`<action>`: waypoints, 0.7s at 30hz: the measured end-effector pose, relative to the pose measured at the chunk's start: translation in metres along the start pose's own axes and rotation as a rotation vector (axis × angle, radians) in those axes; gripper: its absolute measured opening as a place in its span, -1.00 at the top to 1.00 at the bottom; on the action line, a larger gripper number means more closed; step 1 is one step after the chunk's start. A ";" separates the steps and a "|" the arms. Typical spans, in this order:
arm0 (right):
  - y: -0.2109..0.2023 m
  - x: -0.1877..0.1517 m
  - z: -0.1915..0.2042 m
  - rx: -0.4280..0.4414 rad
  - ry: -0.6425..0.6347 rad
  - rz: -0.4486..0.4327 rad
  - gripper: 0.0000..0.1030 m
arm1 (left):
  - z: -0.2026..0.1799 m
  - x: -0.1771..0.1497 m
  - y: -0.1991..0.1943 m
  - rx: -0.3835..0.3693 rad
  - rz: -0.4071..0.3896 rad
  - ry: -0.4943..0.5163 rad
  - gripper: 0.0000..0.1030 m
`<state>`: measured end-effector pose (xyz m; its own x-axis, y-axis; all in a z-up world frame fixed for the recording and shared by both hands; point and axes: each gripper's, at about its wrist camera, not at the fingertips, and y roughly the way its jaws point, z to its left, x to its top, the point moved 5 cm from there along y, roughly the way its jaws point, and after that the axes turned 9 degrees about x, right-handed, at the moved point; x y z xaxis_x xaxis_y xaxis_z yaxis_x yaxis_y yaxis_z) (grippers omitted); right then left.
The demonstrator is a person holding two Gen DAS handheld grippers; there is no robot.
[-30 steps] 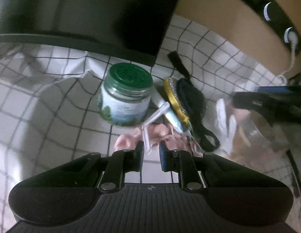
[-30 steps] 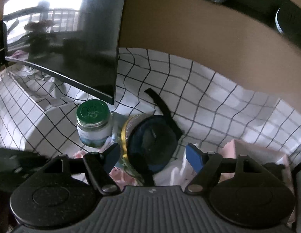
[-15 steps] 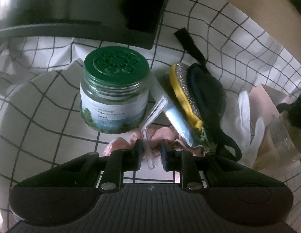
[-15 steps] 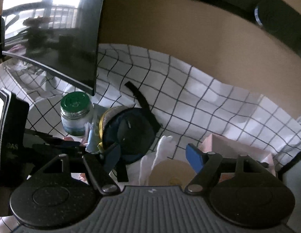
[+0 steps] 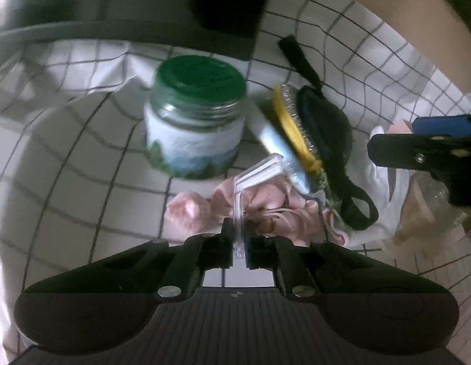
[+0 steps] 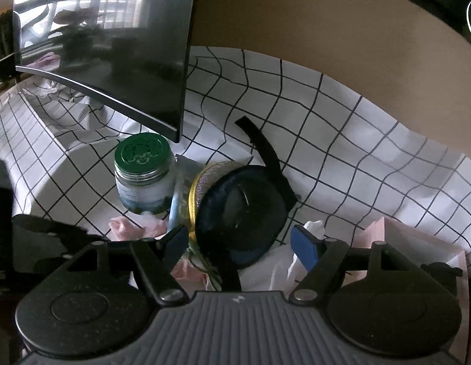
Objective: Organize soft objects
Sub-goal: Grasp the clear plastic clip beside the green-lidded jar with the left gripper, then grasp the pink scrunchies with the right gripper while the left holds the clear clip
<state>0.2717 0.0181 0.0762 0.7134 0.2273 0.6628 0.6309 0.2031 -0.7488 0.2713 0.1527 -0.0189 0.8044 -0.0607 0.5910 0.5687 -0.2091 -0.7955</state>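
Beside jar [image 5: 195, 121], left gripper [image 5: 239, 243] jaws pinch thin clear bag [image 5: 240, 206]: light, slippery, floppy; right gripper [image 6: 240, 243] jaws wide, empty.

Left tongs [image 5: 240, 245]: black, ribbed grey base, silver screws. Right tongs [image 6: 240, 243]: black arms, blue pads [image 6: 304, 245].

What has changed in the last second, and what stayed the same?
The left gripper closed further on the clear plastic strip, which now looks clamped. The right gripper moved right, then back over the dark pouch, remaining open. The green-lidded jar, pink cloth and checkered cloth stayed put.
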 end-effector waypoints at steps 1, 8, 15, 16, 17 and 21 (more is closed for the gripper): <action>0.002 0.000 0.000 0.004 0.005 0.002 -0.45 | 0.003 -0.003 -0.003 0.001 -0.004 -0.008 0.82; 0.031 -0.009 0.017 0.060 0.039 0.044 -0.45 | 0.032 -0.026 -0.035 0.019 -0.046 -0.057 0.83; 0.068 -0.033 0.040 0.063 0.071 0.110 -0.45 | 0.071 -0.034 -0.072 0.056 -0.088 -0.130 0.83; 0.072 -0.037 0.042 0.060 0.076 0.120 -0.45 | 0.074 -0.034 -0.075 0.060 -0.092 -0.137 0.83; 0.075 -0.040 0.044 0.051 0.078 0.120 -0.46 | 0.077 -0.035 -0.078 0.064 -0.096 -0.144 0.83; 0.071 -0.047 0.052 0.017 0.046 0.088 -0.11 | 0.086 -0.038 -0.087 0.067 -0.110 -0.173 0.83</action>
<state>0.2675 0.0715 -0.0078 0.7797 0.2008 0.5931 0.5599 0.2005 -0.8039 0.2062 0.2570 0.0164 0.7513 0.1289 0.6473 0.6600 -0.1398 -0.7382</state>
